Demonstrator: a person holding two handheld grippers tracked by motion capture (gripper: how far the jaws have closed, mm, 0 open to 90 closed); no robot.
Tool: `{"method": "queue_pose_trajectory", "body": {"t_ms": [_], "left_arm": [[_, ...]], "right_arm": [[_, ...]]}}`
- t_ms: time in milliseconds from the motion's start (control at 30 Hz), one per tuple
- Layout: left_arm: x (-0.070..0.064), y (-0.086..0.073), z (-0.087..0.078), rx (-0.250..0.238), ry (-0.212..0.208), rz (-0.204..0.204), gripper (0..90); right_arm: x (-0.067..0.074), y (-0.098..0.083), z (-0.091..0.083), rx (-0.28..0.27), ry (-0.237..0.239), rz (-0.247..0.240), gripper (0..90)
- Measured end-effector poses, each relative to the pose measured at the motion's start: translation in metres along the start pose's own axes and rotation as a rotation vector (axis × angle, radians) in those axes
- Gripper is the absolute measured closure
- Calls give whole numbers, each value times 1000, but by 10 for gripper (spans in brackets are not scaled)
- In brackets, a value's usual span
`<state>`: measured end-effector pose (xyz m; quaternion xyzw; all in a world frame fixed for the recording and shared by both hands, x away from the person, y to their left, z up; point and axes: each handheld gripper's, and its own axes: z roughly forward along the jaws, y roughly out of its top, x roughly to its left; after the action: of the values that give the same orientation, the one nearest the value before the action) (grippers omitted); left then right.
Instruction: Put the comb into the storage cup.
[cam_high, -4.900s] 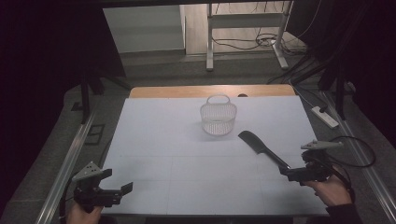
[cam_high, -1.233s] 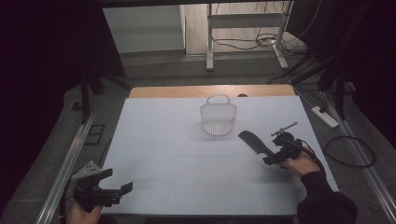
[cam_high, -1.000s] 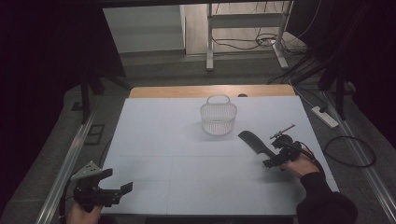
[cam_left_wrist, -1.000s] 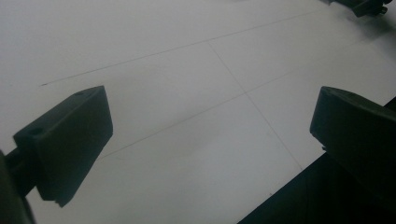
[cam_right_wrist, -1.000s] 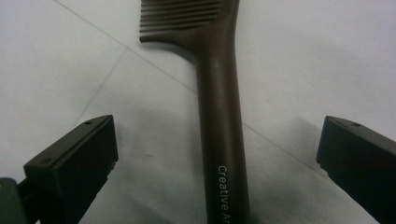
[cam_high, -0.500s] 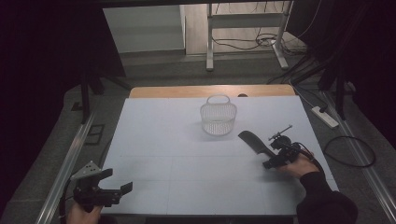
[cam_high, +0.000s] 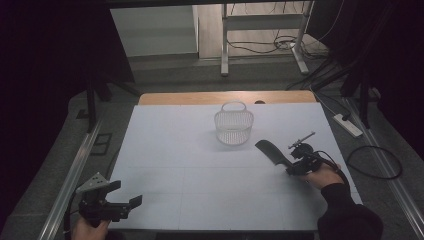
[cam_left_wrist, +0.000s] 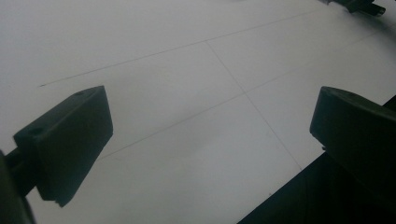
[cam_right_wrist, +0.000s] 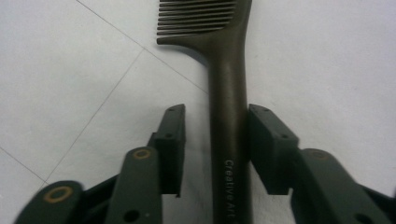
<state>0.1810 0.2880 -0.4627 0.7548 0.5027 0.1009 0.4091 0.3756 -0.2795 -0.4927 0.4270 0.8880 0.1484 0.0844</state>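
Gripping the comb handle
Right gripper fingers have just been closing around the comb, one side not yet touching; finish the squeeze, then lift. Left gripper fingers apart over the table.

Open table between grippers, wire basket standing mid-table beyond comb

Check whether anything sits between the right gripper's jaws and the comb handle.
Nothing does. In the right gripper view the right gripper straddles the comb handle: its jaws have just been closing, the right pad against the handle, the left a sliver off. Bare table lies around it.
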Motion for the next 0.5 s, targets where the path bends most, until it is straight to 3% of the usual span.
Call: {"method": "queue_pose_trajectory", "body": {"t_ms": [133,500], "left_arm": [[0,0,0,1,1,1,0],[0,0,0,-1,4,0,0]], "right_arm": [[-2,0,-1,8,3,1,715],[-4,0,-1,11,16,19,722]]}}
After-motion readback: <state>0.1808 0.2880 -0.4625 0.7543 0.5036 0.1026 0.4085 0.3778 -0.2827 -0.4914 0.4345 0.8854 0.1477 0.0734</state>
